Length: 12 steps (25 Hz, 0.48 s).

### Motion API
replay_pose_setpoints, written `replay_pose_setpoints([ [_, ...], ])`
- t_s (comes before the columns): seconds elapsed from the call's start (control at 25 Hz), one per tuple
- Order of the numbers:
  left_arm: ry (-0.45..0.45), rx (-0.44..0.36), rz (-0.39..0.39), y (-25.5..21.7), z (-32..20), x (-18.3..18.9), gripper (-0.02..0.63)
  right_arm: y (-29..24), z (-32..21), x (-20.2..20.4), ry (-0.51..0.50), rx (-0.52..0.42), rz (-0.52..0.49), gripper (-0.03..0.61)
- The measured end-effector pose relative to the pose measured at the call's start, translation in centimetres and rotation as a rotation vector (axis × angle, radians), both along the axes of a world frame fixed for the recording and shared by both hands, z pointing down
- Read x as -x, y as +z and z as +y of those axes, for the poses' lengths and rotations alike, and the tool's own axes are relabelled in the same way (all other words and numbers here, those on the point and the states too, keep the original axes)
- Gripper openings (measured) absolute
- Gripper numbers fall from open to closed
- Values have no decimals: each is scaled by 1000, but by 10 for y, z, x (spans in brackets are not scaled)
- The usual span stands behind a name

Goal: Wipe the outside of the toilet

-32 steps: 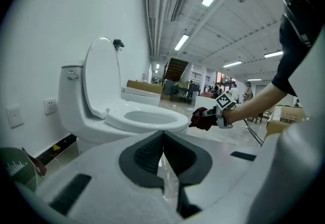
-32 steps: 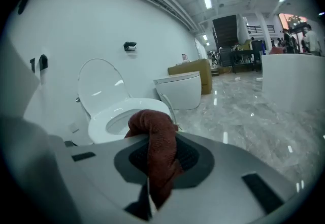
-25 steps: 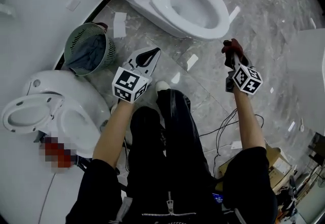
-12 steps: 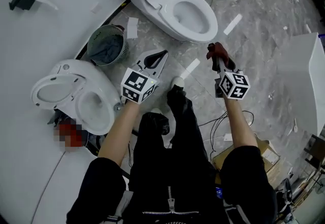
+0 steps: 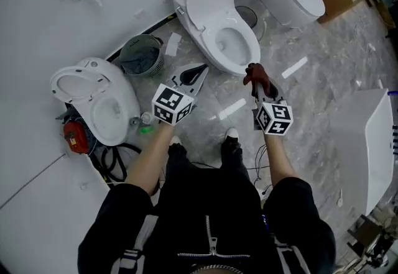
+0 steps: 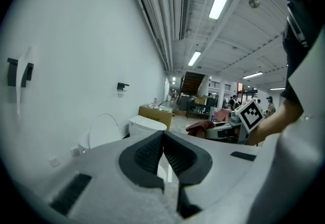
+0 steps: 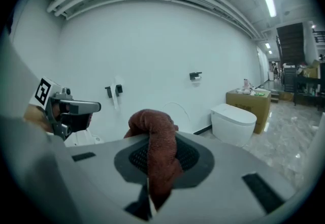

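Since 1 second ago the view has pulled back. The toilet (image 5: 217, 18) now sits at 12 o'clock, well apart from both grippers. The right gripper (image 5: 257, 90) clenches the red cloth (image 5: 260, 77), while the left gripper (image 5: 194, 73) is closed on nothing. The cloth's loose bunched end could probably drag free against the porcelain.

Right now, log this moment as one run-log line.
left tool: shut, empty | right tool: shut on dark red cloth | toilet: lid up, ahead of both tools | contact: cloth off toilet
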<state>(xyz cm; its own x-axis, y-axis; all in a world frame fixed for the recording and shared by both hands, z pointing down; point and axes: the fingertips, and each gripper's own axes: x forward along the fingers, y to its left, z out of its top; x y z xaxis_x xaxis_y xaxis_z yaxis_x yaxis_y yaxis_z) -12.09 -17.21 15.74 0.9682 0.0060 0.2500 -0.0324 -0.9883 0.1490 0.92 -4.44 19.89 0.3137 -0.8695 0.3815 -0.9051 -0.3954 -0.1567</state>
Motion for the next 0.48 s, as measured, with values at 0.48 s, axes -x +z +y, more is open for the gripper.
replay_pose_setpoints([
  [0.48, -215, -53, 46, -50, 64, -42, 2, -53, 29, -44, -225, -73, 16, 49],
])
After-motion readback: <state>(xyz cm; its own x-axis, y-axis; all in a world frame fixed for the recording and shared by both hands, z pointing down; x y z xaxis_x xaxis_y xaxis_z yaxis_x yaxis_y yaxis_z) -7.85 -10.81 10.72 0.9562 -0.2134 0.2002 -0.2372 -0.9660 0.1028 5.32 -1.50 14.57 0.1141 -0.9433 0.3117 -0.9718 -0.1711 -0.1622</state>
